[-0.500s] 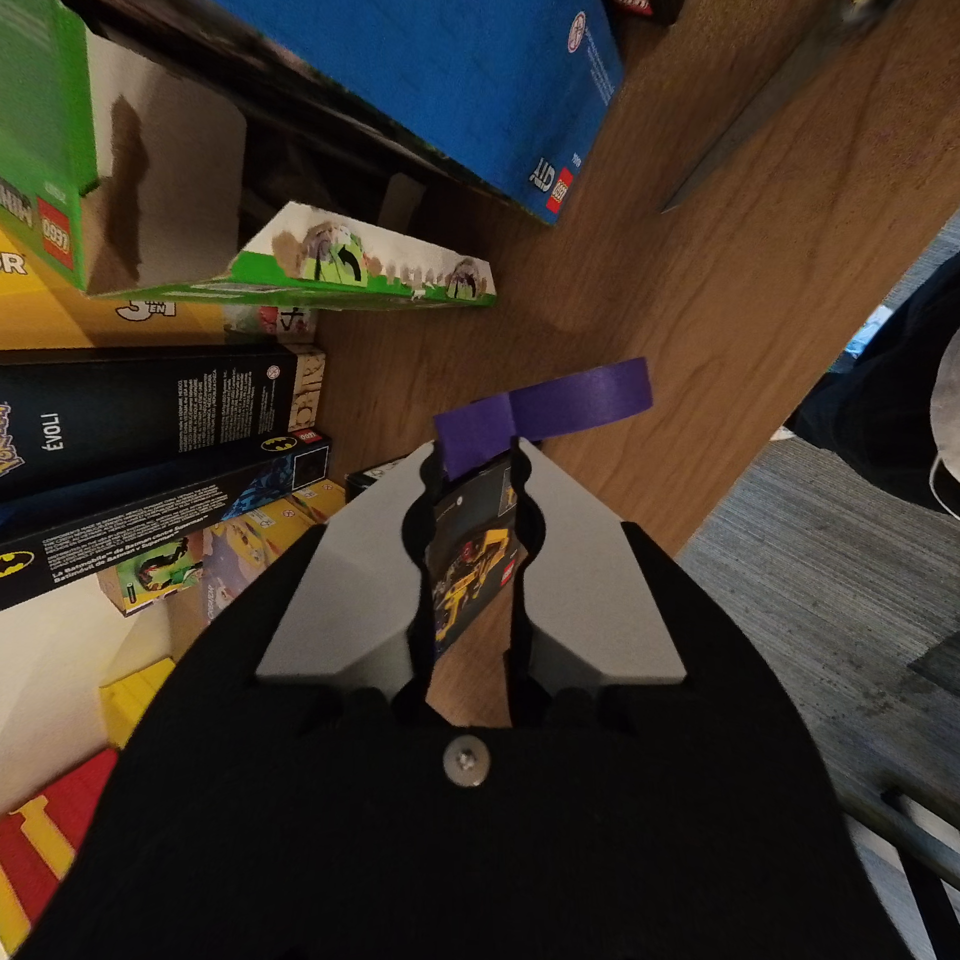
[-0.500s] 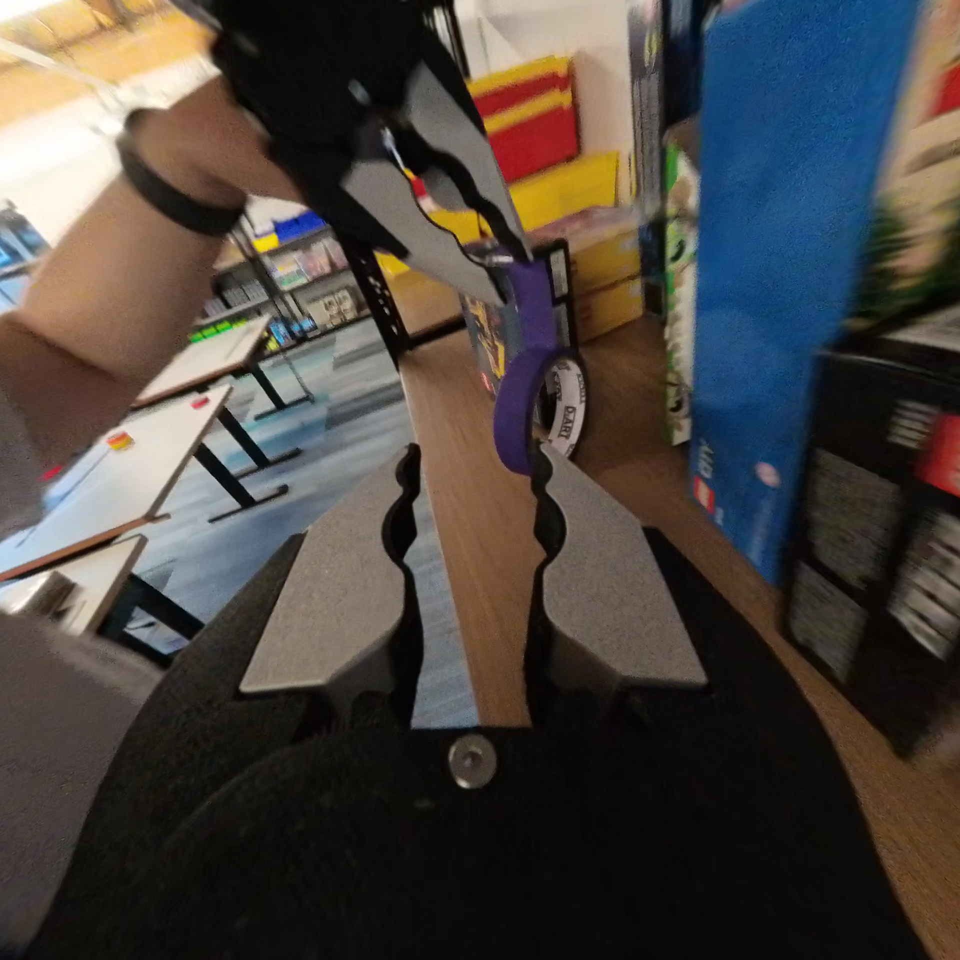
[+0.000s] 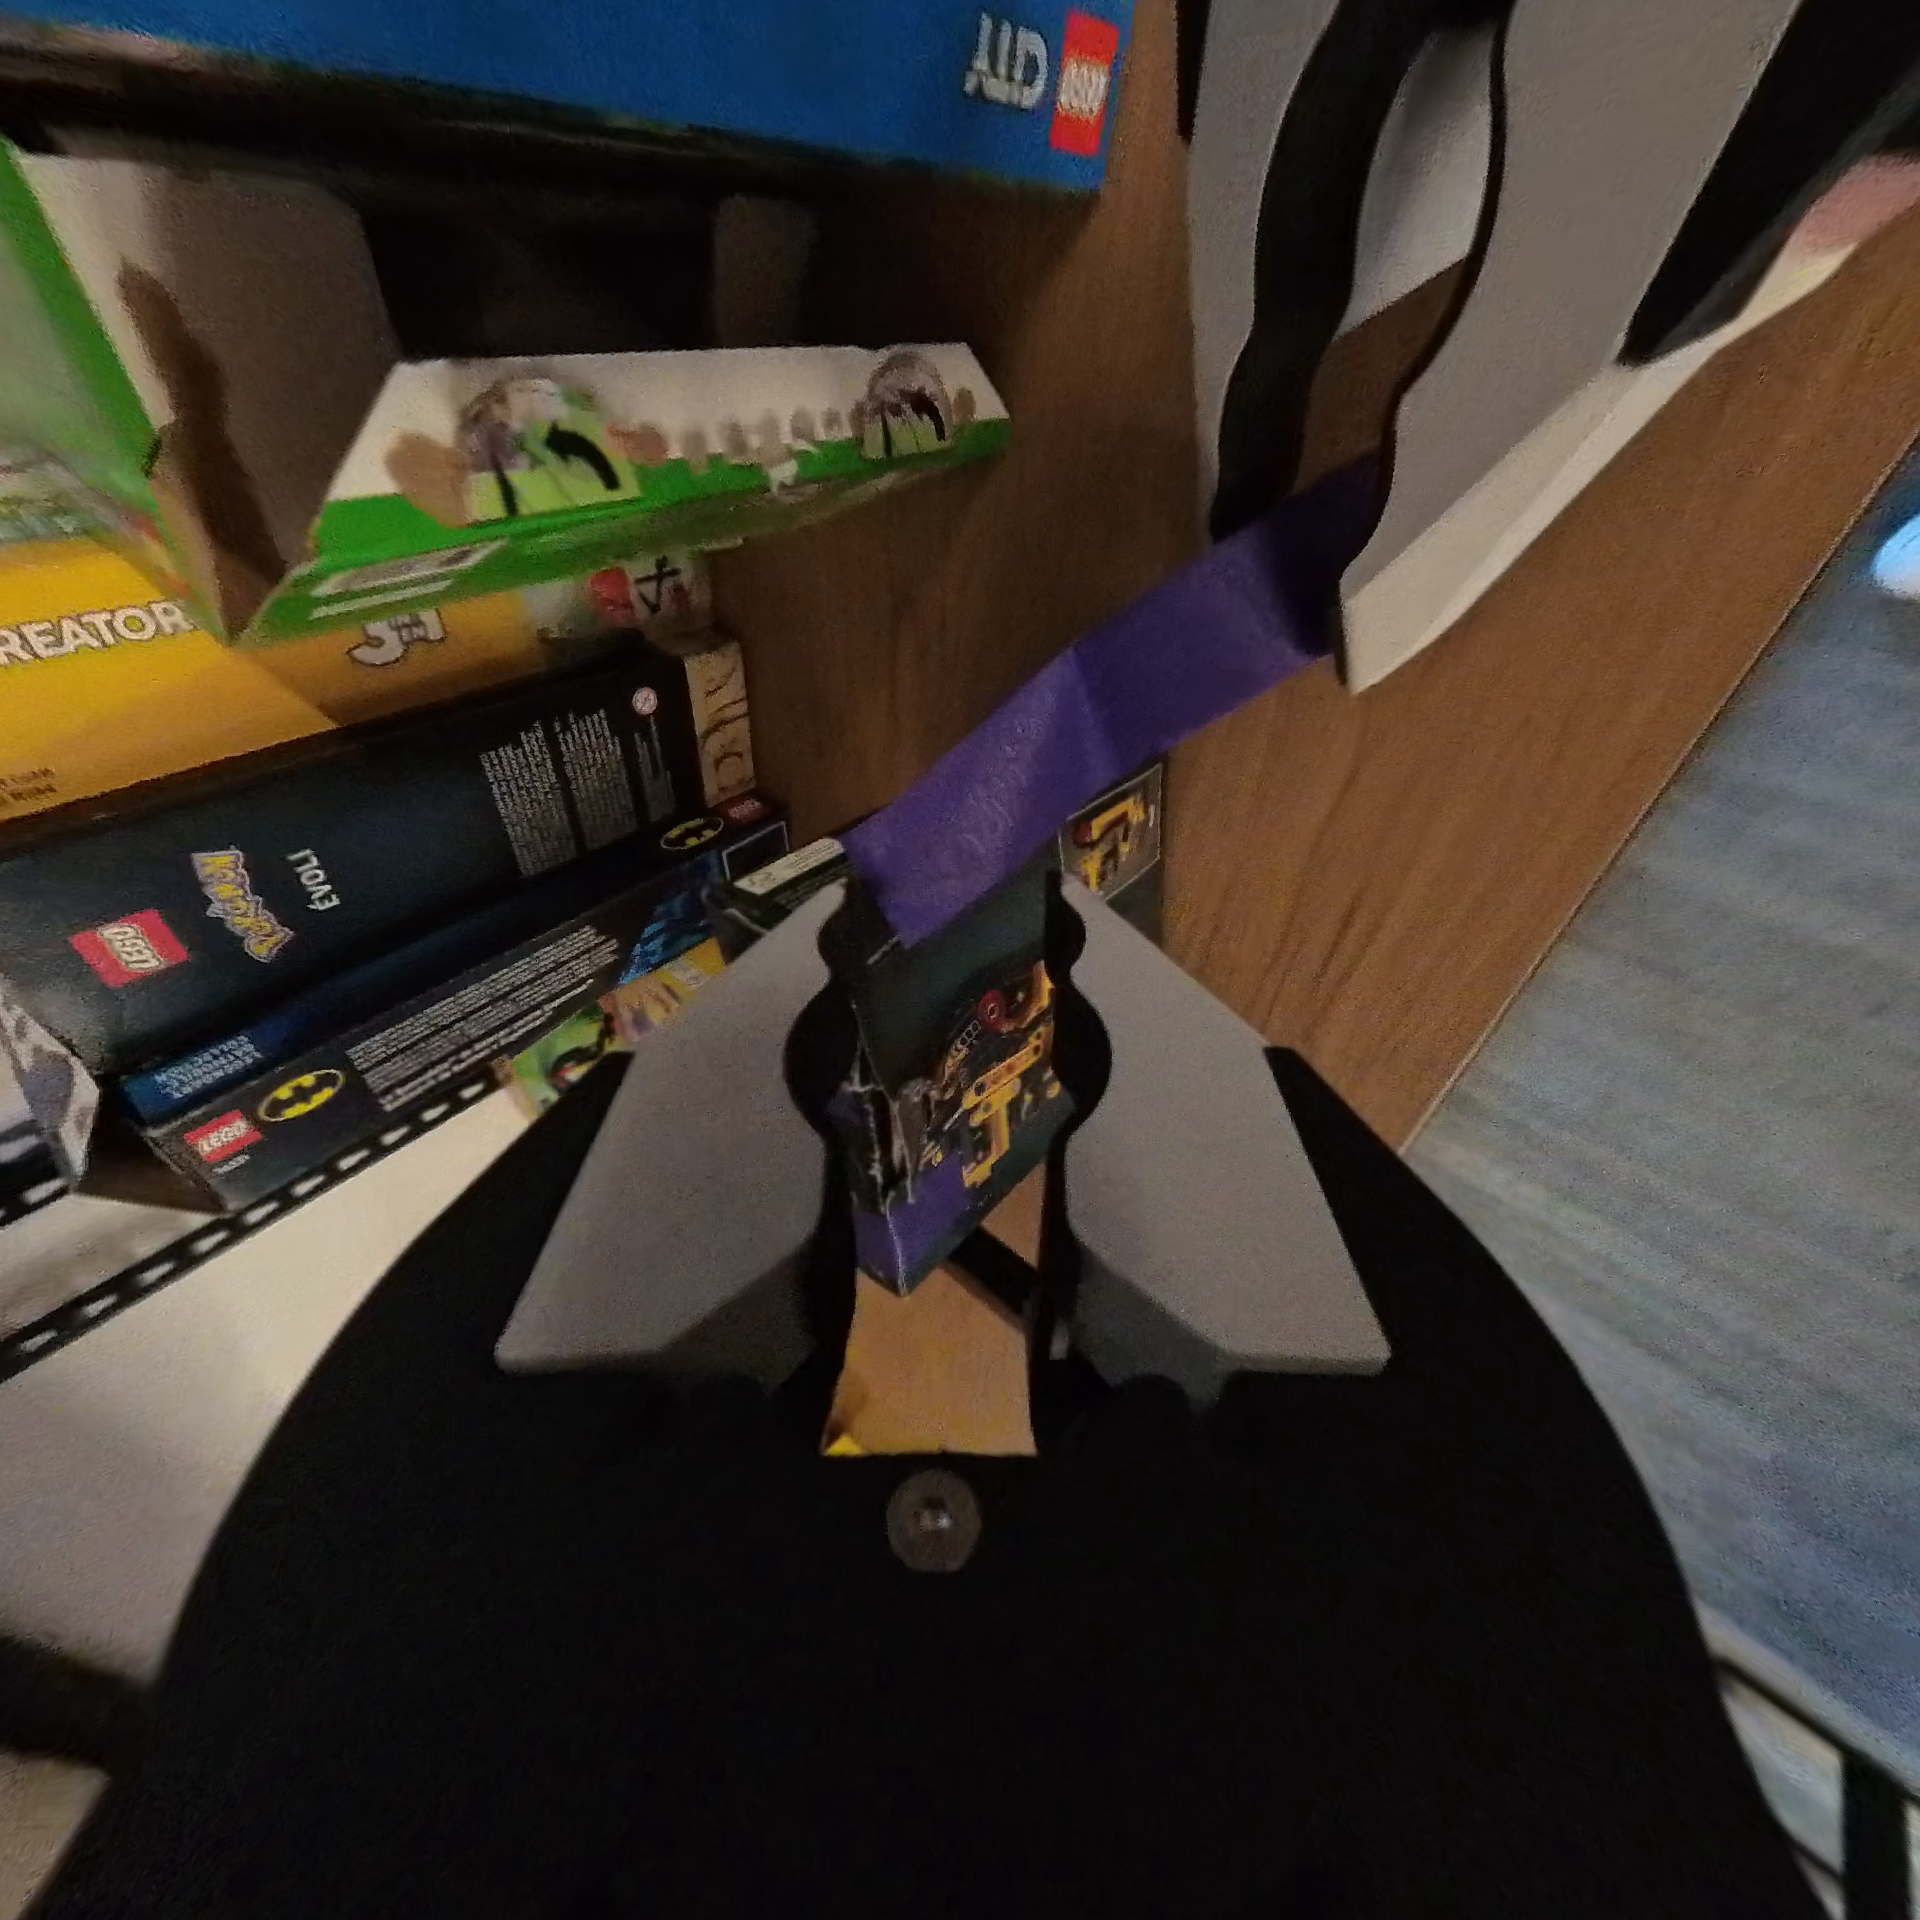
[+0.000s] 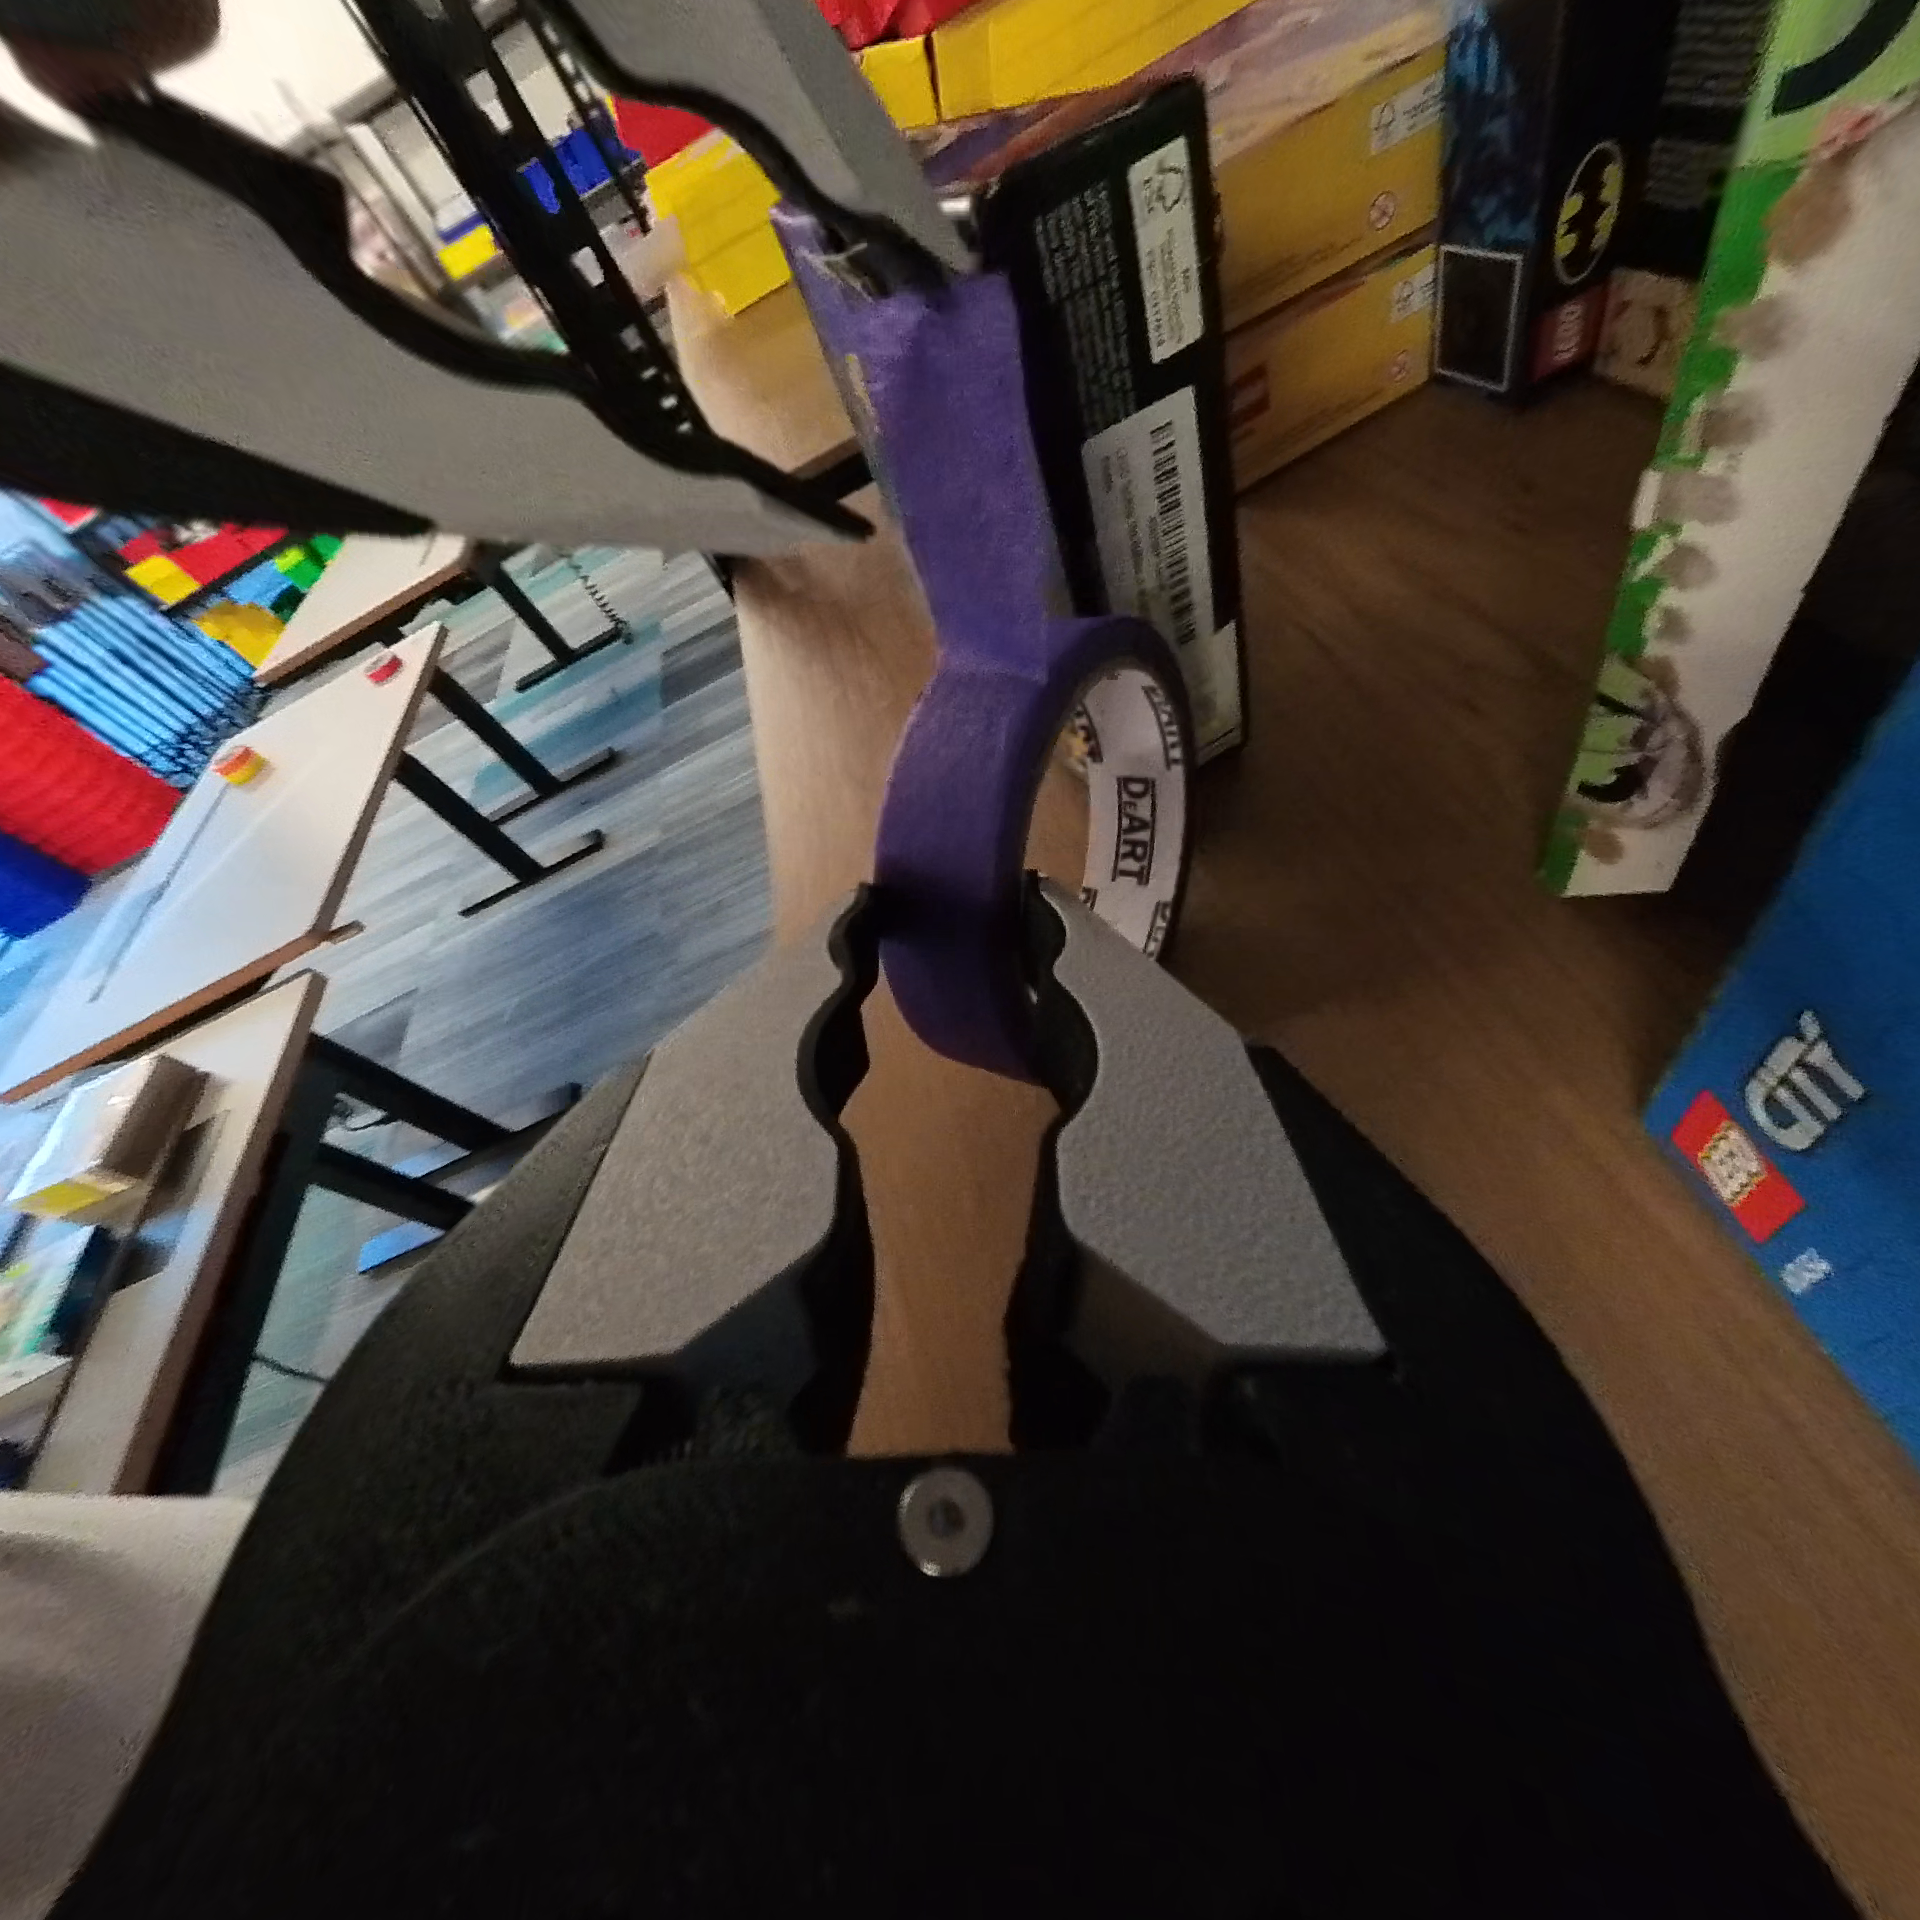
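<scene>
My left gripper [image 3: 951, 914]: jaws closed on a small dark box [image 3: 961, 1081] with yellow artwork, pinched at its narrow edges near the fingertips. A strip of purple tape [image 3: 1091, 727] is stuck over the box's top edge and runs up and to the right toward my right gripper [image 4: 951, 935].

My right gripper: jaws set about the purple tape roll [image 4: 987, 821], one finger on each flat side; I cannot tell whether they press it. The roll's rim lies between the fingertips, its white core facing right. The free strip rises from the roll to the box. The roll hangs over a wooden shelf [image 4: 1351, 644].

Surroundings: a blue box [image 4: 1818, 1060] to the right, a green-and-white box [image 4: 1704, 520] beyond, black and yellow boxes at the back; white tables [image 4: 260, 810] stand off to the left.
</scene>
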`<state>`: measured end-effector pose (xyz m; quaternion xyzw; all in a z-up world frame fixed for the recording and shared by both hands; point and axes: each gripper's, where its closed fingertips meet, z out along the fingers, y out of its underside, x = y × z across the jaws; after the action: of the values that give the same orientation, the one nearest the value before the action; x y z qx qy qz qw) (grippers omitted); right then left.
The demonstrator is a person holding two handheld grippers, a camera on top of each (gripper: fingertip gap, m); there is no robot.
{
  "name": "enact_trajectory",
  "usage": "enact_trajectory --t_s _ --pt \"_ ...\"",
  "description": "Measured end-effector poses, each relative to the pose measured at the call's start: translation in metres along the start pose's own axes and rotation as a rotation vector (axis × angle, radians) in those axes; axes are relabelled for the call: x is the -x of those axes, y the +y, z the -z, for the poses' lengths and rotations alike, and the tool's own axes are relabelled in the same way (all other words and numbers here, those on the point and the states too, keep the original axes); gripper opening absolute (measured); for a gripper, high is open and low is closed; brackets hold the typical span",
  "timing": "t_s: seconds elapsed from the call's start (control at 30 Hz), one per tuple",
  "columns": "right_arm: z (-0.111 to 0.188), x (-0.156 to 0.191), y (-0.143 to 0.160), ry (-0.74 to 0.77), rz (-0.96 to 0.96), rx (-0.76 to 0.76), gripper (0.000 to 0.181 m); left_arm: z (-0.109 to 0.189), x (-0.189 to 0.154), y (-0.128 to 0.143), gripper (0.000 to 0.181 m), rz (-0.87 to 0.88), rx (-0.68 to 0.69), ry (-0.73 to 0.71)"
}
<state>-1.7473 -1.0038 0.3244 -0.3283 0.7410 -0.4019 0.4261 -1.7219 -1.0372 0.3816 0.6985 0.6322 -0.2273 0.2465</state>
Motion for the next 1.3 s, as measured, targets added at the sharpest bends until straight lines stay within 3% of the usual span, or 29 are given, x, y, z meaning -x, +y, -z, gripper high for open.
enact_trajectory --t_s 0.13,0.27,0.4,0.47,0.53,0.7,0.77,1.1,1.2,1.3 --pt "0.002 0.001 0.003 0.000 -0.016 0.010 0.026 -0.005 -0.005 -0.005 0.048 0.002 0.027 0.008" --pt "0.005 -0.001 0.004 0.013 -0.035 0.000 0.026 0.004 -0.003 -0.016 0.041 0.038 -0.016 0.031" --pt "0.007 -0.001 0.005 0.028 -0.027 0.002 0.026 0.001 -0.002 -0.010 0.038 -0.003 0.044 0.005" --pt "0.007 -0.001 0.005 0.035 -0.020 0.005 0.025 -0.003 0.006 0.000 0.059 -0.012 0.096 -0.050" --pt "0.008 -0.001 0.006 0.032 -0.024 0.004 0.025 -0.003 0.015 0.012 0.062 -0.022 0.151 -0.102" --pt "0.008 -0.003 0.000 0.046 0.008 -0.034 0.026 0.012 0.009 0.003 0.061 0.044 0.057 -0.079" --pt "0.008 -0.004 -0.002 0.059 0.015 -0.040 0.043 0.019 0.013 0.005 0.062 0.070 0.040 -0.115" --pt "0.011 -0.004 -0.002 0.060 0.037 -0.047 0.045 0.039 -0.012 0.007 0.060 0.204 -0.117 -0.171" --pt "0.035 0.005 -0.005 0.082 0.123 -0.082 0.051 0.045 -0.024 0.011 0.059 0.289 -0.184 -0.177" --pt "0.099 0.011 -0.005 0.195 0.347 -0.158 0.050 0.049 -0.053 0.020 0.058 0.417 -0.275 -0.149"
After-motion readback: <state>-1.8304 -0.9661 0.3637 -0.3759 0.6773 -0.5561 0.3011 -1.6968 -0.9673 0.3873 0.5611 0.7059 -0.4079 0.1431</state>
